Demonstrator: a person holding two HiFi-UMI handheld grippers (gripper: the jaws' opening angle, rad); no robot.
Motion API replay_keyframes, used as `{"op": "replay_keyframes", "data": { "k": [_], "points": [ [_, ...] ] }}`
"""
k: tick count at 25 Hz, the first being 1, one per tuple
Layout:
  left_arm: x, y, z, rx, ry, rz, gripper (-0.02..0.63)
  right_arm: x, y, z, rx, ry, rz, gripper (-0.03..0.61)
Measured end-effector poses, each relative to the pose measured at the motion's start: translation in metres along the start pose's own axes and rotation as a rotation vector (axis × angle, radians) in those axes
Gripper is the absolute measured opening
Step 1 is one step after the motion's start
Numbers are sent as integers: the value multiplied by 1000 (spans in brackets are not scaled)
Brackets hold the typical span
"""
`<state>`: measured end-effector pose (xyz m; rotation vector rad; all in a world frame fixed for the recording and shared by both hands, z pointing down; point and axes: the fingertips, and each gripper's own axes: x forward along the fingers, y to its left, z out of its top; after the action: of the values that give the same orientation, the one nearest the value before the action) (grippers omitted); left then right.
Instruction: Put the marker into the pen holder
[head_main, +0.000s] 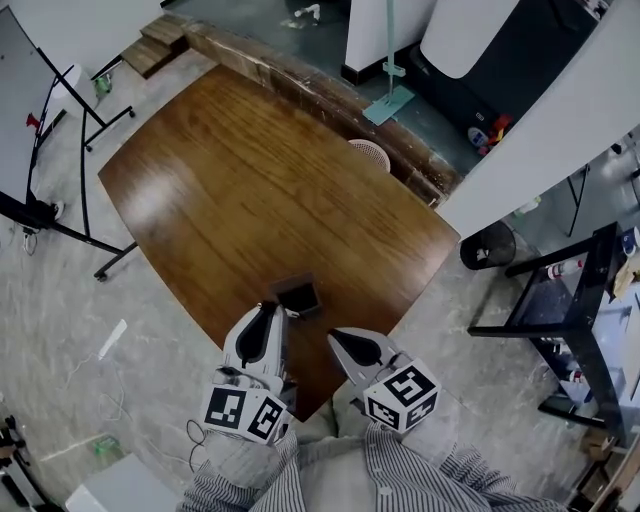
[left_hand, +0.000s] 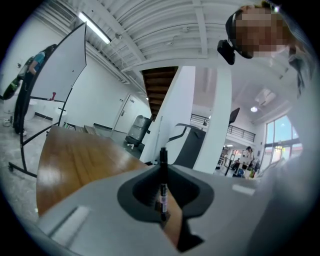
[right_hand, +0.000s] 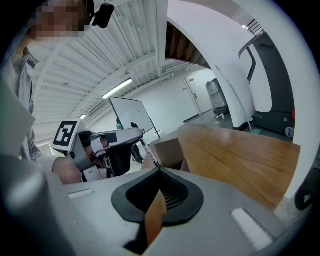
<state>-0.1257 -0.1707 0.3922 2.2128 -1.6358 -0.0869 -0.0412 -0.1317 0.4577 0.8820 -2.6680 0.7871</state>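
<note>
Your left tool (head_main: 272, 310) and right tool (head_main: 338, 340) hang over the near edge of the one tabletop (head_main: 250, 190), close to the single pen holder (head_main: 298, 294). The left tool grips the only marker (left_hand: 162, 185) just beside that holder. The right tool's jaws are together with nothing between them.

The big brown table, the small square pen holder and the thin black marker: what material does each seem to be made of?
Big brown table: wood or veneer, smooth semi-gloss; grain stripes and a pale reflection show. Small square pen holder: matte brown, perhaps cardboard or fibreboard; flat dull walls. Thin black marker: probably plastic; smooth dark barrel with a pale label.
</note>
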Motion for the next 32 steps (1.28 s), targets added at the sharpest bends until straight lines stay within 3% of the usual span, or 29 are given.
{"op": "replay_keyframes", "data": {
  "k": [9,15,24,32],
  "points": [
    [17,11,-12,71,-9,32,38,9,-13,-4,25,26,1,0],
    [26,14,-38,119,42,31,38,12,-17,-14,47,48,-11,0],
    [42,17,-79,129,160,42,38,11,-22,-27,74,76,-24,0],
    [48,16,-87,205,214,48,38,10,-24,-32,88,83,-28,0]
  ]
}}
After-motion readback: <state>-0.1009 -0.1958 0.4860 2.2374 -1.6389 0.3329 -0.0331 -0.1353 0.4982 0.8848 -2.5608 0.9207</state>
